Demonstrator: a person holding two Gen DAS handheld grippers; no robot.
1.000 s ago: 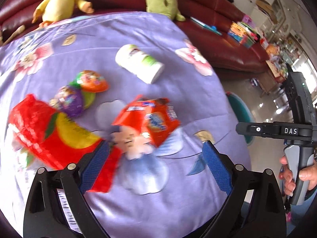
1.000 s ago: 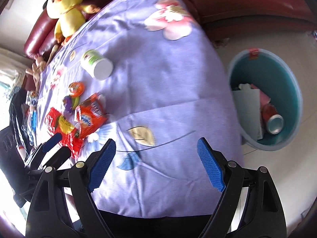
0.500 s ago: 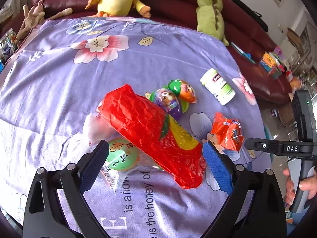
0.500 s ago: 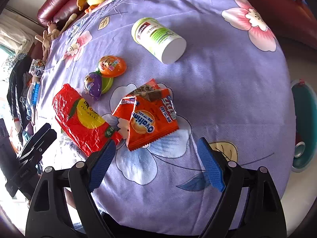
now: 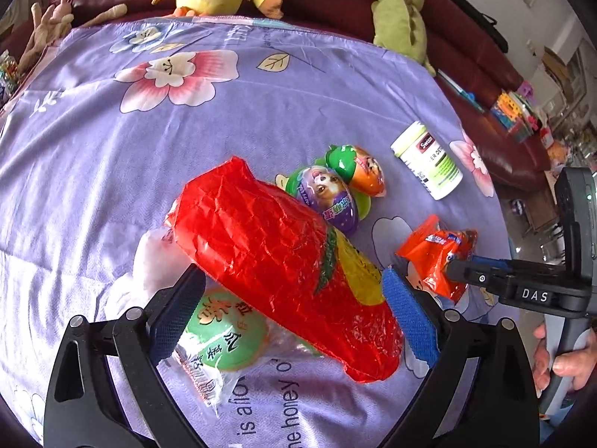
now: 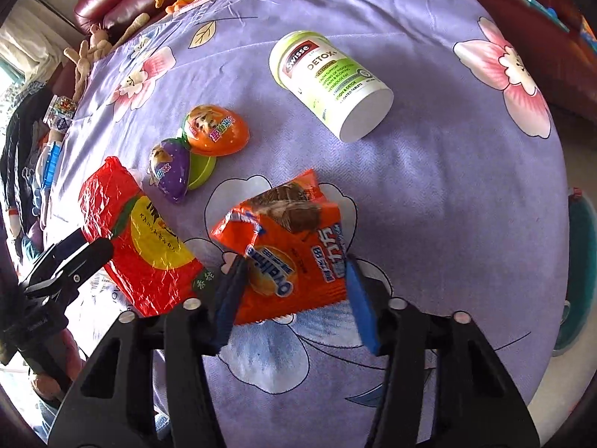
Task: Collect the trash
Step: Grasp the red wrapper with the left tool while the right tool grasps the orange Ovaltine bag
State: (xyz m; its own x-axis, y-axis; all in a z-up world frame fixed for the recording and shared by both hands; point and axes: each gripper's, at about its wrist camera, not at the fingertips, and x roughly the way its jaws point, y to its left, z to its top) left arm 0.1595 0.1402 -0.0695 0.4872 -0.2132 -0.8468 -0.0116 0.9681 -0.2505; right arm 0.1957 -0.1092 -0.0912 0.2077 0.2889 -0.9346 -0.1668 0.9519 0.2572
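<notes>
Purple tablecloth — right gripper jaws around orange wrapper.

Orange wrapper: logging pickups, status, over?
Right tool open, straddling orange wrapper. Left tool open around red bag. Nothing blocking.

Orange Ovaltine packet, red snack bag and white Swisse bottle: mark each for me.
Orange Ovaltine packet (image 6: 287,261), right wrist view, middle of its printed face.
Red snack bag (image 5: 268,246), left wrist view, crinkled red middle.
White Swisse bottle (image 6: 328,82), right wrist view, label on its side.
</notes>
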